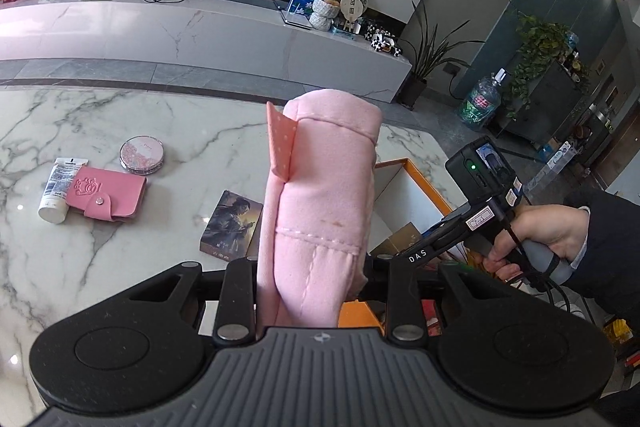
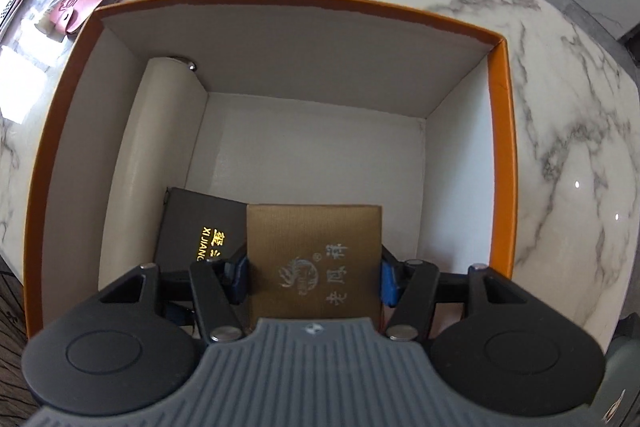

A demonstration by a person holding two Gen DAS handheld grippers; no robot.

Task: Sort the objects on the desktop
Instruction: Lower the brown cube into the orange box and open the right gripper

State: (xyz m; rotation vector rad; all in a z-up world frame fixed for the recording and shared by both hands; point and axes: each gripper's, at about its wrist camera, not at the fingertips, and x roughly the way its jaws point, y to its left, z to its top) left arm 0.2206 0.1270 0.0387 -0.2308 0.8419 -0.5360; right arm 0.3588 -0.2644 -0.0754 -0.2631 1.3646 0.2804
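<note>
Now the left tongs (image 1: 316, 267) pinch a soft, light pink fabric pouch (image 1: 320, 195) at its lower end, above the worktop (image 1: 120, 115). Right tongs (image 2: 312, 273) clamp a stiff brown card box (image 2: 314, 259) by its side edges at six o'clock inside the orange-rimmed box (image 2: 498, 147).

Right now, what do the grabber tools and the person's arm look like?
Each gripper is black, with two round discs and a ribbed grey plate near the camera. The right gripper has blue pads on its fingers. Seen from the left gripper, the right tool has white "DAS" lettering, a green light, a grey handle and black cables. The right hand comes out of a dark sleeve.
</note>
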